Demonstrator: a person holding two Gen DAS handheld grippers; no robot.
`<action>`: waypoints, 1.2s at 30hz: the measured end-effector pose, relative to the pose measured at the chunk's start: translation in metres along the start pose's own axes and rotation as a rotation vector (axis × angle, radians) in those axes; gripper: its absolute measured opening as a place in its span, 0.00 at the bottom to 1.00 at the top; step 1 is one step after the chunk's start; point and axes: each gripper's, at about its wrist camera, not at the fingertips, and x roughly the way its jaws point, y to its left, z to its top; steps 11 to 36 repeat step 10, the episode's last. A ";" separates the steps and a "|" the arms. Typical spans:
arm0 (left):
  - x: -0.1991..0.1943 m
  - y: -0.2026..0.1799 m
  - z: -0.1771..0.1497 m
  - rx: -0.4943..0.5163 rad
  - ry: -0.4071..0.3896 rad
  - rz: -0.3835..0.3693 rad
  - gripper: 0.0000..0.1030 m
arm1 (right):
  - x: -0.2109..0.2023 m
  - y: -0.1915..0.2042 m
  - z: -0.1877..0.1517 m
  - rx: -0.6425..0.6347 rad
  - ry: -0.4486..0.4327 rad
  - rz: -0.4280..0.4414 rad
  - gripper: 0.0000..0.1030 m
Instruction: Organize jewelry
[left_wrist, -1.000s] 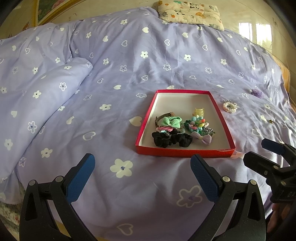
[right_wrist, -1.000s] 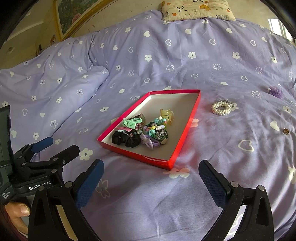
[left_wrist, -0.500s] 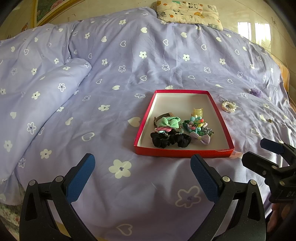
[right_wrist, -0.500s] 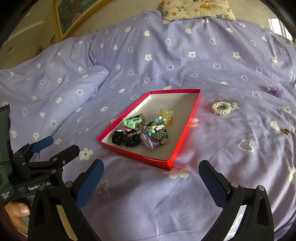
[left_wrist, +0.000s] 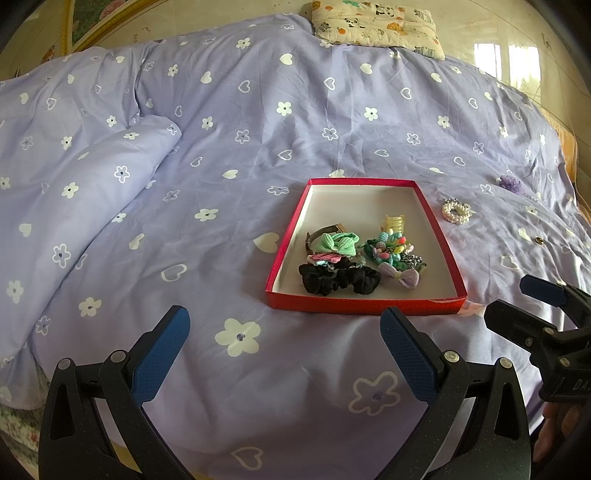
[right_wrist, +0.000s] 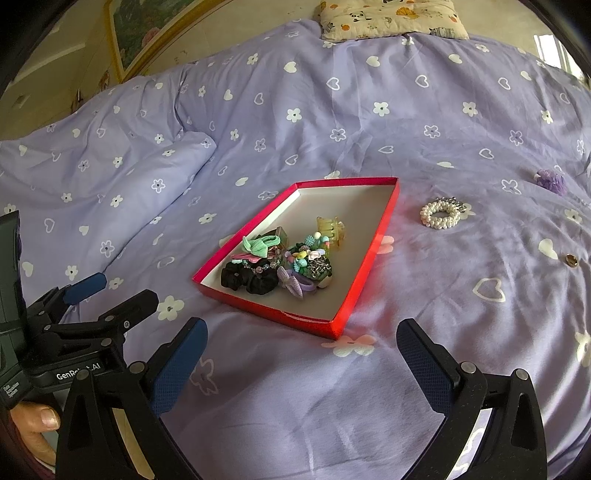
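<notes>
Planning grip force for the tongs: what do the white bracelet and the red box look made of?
White bracelet: rows of glossy round beads, probably faux pearl, likely on elastic. Red box: seemingly thin cardboard, sparkly red outside, matte white inside, with sharply folded low walls.

Lilac duvet (left_wrist: 332, 110) printed with white hearts and flowers; red box (left_wrist: 364, 305), white inside; black scrunchie (left_wrist: 338, 278); mint bow (left_wrist: 338, 243); white pearl bracelet (right_wrist: 441, 214); cream cartoon-print pillow (left_wrist: 373, 24).

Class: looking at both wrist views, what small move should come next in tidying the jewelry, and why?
Probably move the open right gripper toward the pearl bracelet: it lies on the bedspread outside the red box, closest among the loose pieces.
</notes>
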 end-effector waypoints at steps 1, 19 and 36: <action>0.000 0.000 0.000 0.000 0.001 0.000 1.00 | 0.000 0.000 0.000 0.000 0.000 0.000 1.00; 0.003 -0.004 0.000 0.000 0.008 -0.010 1.00 | 0.002 -0.006 0.000 0.014 0.005 -0.001 1.00; 0.003 -0.004 0.000 0.000 0.008 -0.010 1.00 | 0.002 -0.006 0.000 0.014 0.005 -0.001 1.00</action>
